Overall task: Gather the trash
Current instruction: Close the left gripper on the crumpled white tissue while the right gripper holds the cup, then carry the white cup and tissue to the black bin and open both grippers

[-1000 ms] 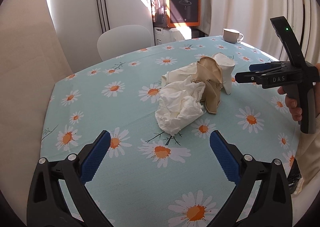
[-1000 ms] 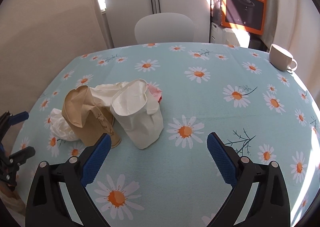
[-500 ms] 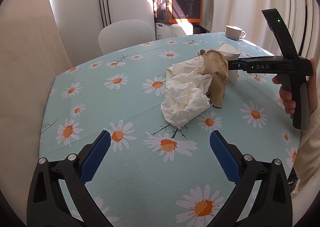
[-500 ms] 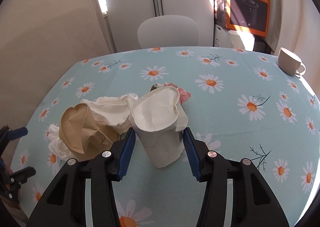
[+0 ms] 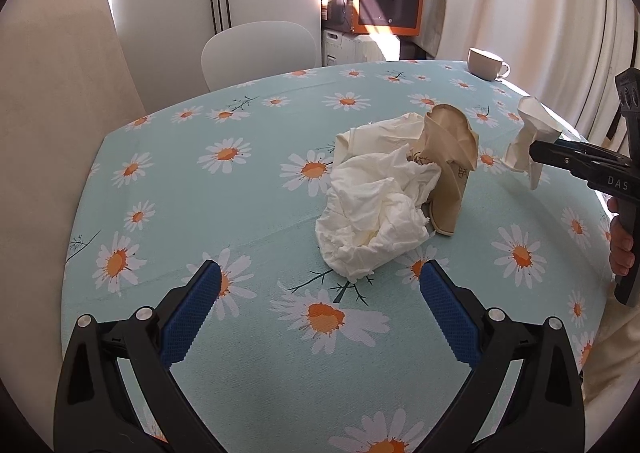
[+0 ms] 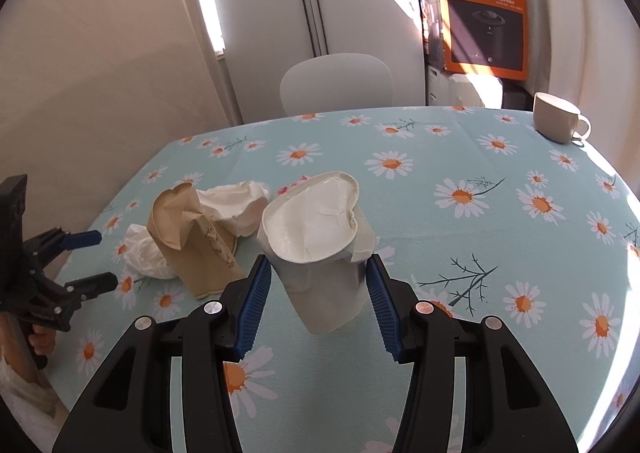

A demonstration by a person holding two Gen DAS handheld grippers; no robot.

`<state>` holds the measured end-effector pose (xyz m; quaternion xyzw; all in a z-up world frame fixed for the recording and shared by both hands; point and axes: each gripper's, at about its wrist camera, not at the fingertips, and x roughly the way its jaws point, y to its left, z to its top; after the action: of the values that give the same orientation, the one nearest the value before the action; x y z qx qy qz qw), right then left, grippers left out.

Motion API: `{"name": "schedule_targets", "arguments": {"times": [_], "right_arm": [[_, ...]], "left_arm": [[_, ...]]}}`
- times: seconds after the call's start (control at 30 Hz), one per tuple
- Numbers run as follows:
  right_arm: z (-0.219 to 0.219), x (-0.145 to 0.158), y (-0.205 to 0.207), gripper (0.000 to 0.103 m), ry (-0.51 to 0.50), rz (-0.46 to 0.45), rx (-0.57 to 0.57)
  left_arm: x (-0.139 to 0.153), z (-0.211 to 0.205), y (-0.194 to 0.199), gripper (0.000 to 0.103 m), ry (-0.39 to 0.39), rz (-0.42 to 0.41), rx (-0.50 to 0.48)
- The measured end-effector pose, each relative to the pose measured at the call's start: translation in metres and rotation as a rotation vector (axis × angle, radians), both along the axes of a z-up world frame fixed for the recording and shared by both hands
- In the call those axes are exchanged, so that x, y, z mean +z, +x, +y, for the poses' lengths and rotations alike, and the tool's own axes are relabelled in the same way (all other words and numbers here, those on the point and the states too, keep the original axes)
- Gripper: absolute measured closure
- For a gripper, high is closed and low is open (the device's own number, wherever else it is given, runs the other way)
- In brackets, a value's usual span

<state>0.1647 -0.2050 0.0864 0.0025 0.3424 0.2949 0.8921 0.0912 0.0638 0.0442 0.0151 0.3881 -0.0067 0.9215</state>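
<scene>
Crushed white paper cup, rim dented, between right gripper fingers

Left wrist view facing table from near edge, right wrist view closer, both sharing mug

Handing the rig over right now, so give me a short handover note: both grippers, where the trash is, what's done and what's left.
Right gripper: shut on the crushed white paper cup, lifted off the table.
Left gripper: open, empty, facing the pile.
On the table: brown paper cup against the crumpled white tissue.
Done: white cup picked up.
Left: bin it (no bin in view), then collect the brown cup and tissue. The mug is probably not trash.
</scene>
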Motion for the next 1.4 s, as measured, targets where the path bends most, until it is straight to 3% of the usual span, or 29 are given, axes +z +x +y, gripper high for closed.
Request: {"name": "schedule_targets", "arguments": {"times": [0.33, 0.53, 0.6, 0.63, 0.67, 0.7, 0.8, 1.0, 1.4], "right_arm": [[-0.022, -0.006, -0.012, 0.056, 0.043, 0.004, 0.043], [-0.030, -0.011, -0.012, 0.056, 0.039, 0.019, 0.047], [-0.033, -0.011, -0.013, 0.056, 0.041, 0.019, 0.041], [-0.034, -0.012, -0.013, 0.056, 0.041, 0.021, 0.039], [-0.035, -0.012, -0.013, 0.056, 0.039, 0.022, 0.035], [-0.036, -0.013, -0.013, 0.056, 0.037, 0.023, 0.031], [-0.037, -0.014, -0.013, 0.056, 0.035, 0.033, 0.014], [-0.035, -0.016, -0.011, 0.056, 0.026, 0.049, 0.002], [-0.012, -0.007, -0.037, 0.056, 0.008, 0.023, 0.042]], "left_arm": [[-0.010, -0.006, 0.030, 0.006, -0.051, 0.078, 0.008], [-0.009, -0.012, 0.041, 0.006, -0.092, 0.080, -0.007], [-0.012, -0.014, 0.047, 0.014, -0.092, 0.099, -0.012], [-0.014, -0.014, 0.049, 0.023, -0.093, 0.110, -0.014], [-0.016, -0.014, 0.051, 0.038, -0.095, 0.119, -0.007], [-0.018, -0.013, 0.053, 0.046, -0.095, 0.132, 0.000], [-0.017, -0.010, 0.050, 0.054, -0.120, 0.129, -0.004], [-0.014, -0.006, 0.039, 0.055, -0.086, 0.118, -0.002], [-0.015, 0.007, 0.010, 0.055, -0.113, 0.106, 0.017]]}}
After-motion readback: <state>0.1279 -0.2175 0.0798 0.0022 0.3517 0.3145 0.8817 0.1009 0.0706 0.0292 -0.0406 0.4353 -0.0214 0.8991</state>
